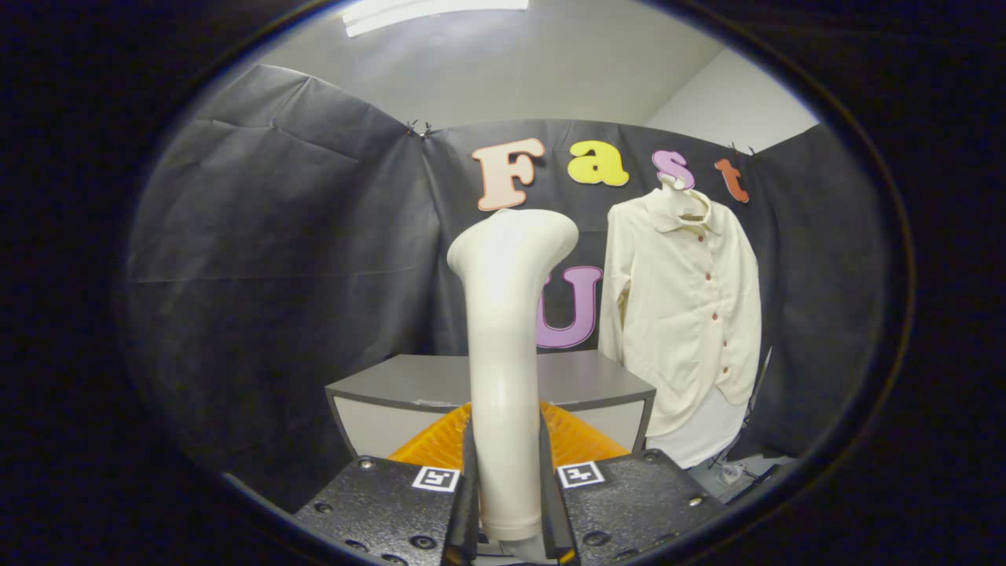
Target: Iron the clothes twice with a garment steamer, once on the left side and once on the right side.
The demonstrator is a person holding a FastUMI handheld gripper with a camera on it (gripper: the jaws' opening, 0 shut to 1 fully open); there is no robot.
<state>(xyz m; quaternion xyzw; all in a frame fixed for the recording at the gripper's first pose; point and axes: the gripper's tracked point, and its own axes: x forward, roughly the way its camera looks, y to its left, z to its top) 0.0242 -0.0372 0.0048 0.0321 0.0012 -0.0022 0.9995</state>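
The shirt [684,314] is hung on the booth wall at two o'clock, beyond the grey tabletop [424,377]. The garment steamer [507,314] is held upright, its handle clamped between nearly closed jaws of the gripper [509,503]. Its head should be swung toward the shirt before one side is stroked downward.

Recording booth, black cloth wall [275,259], probably staged

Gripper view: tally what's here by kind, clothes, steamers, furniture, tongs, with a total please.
Clothes: 1, the cream button-front shirt hanging beyond the tongs.
Steamers: 1, the white plastic garment steamer, clamped upright between both fingers.
Furniture: 1, the grey table just ahead.
Tongs: 1.
Total: 4.
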